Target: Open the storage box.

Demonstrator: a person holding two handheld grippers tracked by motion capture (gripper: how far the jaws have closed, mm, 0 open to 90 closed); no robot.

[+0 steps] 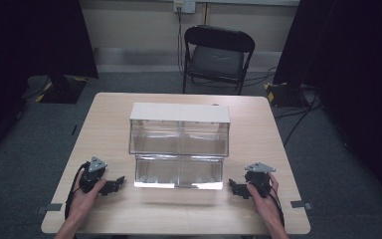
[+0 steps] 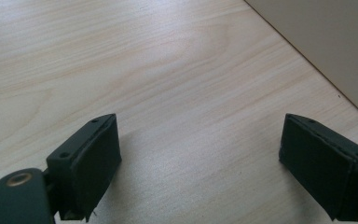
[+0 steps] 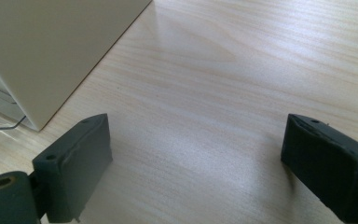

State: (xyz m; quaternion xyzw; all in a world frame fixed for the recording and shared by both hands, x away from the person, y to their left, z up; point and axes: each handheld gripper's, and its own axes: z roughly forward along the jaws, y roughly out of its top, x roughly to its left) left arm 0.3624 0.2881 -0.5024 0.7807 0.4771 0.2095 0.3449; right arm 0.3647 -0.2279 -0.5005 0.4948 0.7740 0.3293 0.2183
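Observation:
A storage unit (image 1: 179,113) with a white top and clear plastic drawers in two tiers stands at the middle of the wooden table (image 1: 179,209). The lower tier (image 1: 179,172) juts toward me. My left gripper (image 1: 117,182) rests on the table to the left of the unit's front, held in a hand, jaws pointing right. In its own view the left gripper (image 2: 200,140) is open over bare wood, with the unit's cream side wall (image 2: 326,42) at upper right. My right gripper (image 1: 234,187) lies at the unit's right. This right gripper (image 3: 198,140) is open too, the cream wall (image 3: 51,46) at upper left.
A black folding chair (image 1: 218,55) stands behind the table's far edge. Dark curtains hang on both sides, and cables run over the grey floor at the right. Grey tape marks (image 1: 49,207) sit near the table's front corners. Bare wood lies in front of the unit.

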